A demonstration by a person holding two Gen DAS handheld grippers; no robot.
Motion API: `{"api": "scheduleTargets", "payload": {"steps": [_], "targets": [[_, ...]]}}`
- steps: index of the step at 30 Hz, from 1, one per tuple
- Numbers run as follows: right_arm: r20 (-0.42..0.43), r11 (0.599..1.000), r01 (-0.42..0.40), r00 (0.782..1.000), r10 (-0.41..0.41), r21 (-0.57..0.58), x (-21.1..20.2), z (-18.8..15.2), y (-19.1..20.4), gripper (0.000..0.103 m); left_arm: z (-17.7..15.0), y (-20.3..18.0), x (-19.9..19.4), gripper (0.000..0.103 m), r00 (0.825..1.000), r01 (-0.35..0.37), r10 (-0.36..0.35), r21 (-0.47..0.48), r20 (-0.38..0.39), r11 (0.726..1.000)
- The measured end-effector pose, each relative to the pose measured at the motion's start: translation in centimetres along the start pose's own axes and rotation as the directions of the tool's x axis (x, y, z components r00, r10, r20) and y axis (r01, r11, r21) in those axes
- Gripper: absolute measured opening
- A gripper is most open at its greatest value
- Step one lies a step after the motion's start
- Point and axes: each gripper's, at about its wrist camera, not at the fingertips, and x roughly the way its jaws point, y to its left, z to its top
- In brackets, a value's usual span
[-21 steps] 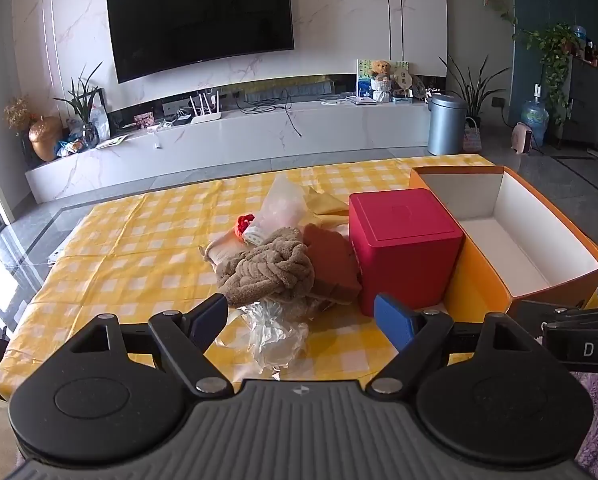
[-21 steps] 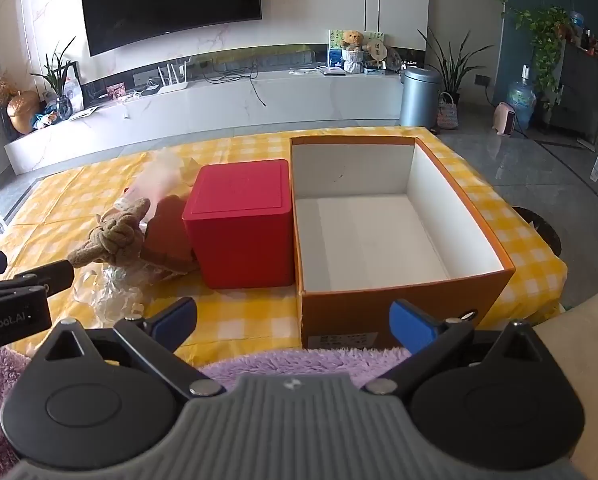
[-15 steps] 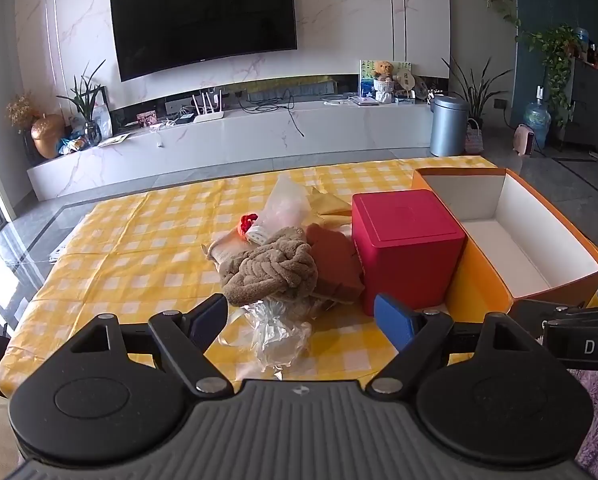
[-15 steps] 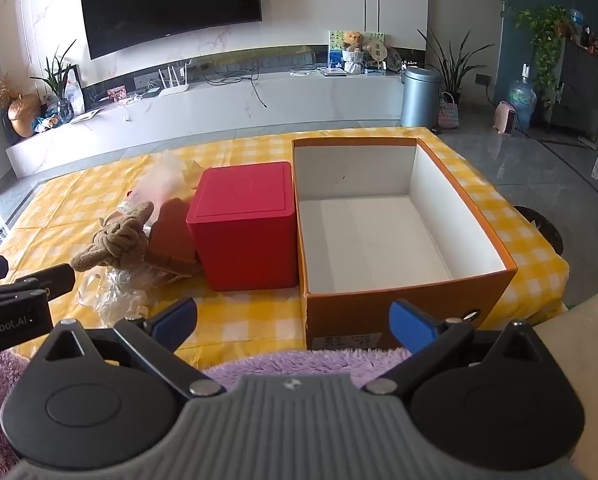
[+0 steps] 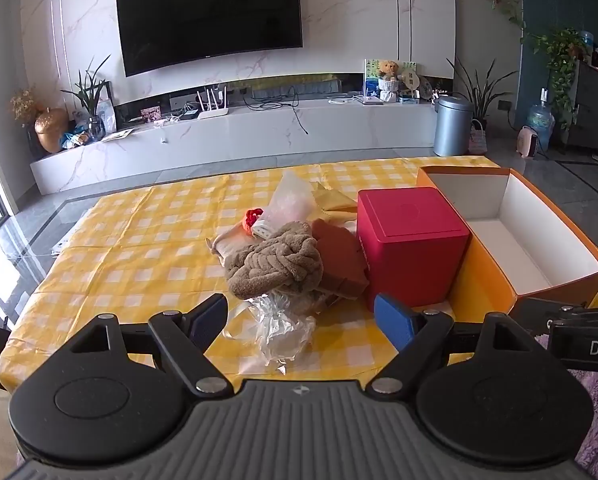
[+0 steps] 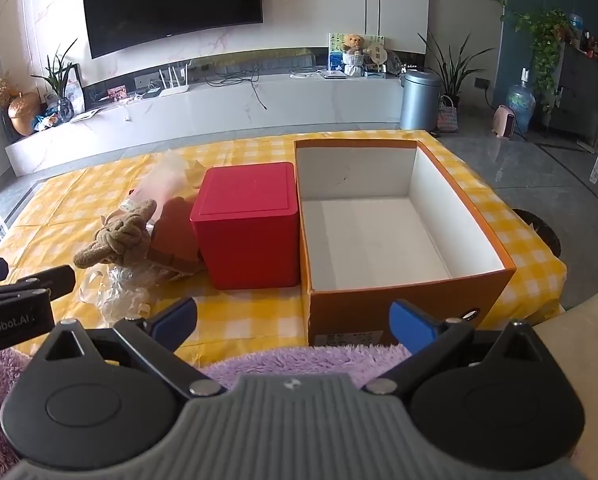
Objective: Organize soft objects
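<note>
The left tongs [image 5: 301,314] gape wide and empty, aimed at the heap of soft things on the yellow-checked table [image 5: 139,240]: a brown knotted plush bundle [image 5: 277,264] lies straight ahead, near them, its long axis running across the view, on crinkled clear plastic wrapping [image 5: 283,326]. The right tongs [image 6: 293,322] are equally wide and empty, facing the empty orange cardboard box [image 6: 403,316] over purple fluffy fabric [image 6: 299,360]. A red lidded cube box [image 6: 249,224] stands between heap and orange box, so the left hand looks nearer.

Marble wall [image 5: 339,20], black TV [image 5: 209,12], white console [image 5: 259,132], grey floor [image 6: 539,168].
</note>
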Motion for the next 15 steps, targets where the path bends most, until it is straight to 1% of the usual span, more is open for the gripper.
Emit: {"api": "scheduleTargets", "payload": {"steps": [15], "targets": [[0.006,1.0,0.006,1.0,-0.006,0.003,-0.14,-0.28,-0.1,0.1,-0.37,-0.16,0.16,0.097,1.0,-0.004,0.004,0.001,-0.005,1.0]]}}
